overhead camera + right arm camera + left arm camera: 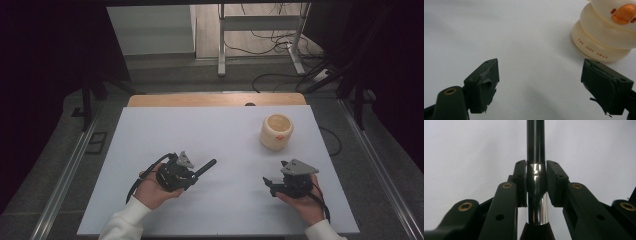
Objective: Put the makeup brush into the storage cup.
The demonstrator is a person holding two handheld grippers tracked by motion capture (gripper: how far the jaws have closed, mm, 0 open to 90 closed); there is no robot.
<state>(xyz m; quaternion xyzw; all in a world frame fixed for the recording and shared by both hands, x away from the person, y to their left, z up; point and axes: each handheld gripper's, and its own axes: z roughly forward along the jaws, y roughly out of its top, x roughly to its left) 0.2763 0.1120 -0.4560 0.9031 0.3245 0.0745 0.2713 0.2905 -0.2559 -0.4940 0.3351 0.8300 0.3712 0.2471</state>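
Note:
A make-up brush (535, 142) with a black handle, silver ferrule and dark bristles is clamped in my left gripper (536, 171), which is shut on the ferrule. In the high view the left gripper (193, 176) rests low over the white table (150, 135) at front left, and the brush handle (206, 167) sticks out to the upper right. My right gripper (269, 183) is at front right, open and holding nothing. A cream ribbed pot (276, 131) with an orange duck-bill mark stands behind it. In the right gripper view the pot (599, 37) sits beyond the open right gripper (541, 72), off to the right.
The white table top ends at a wooden strip (215, 99) along the far side. Beyond it are a metal desk frame (260, 35) and loose cables (280, 75) on the floor.

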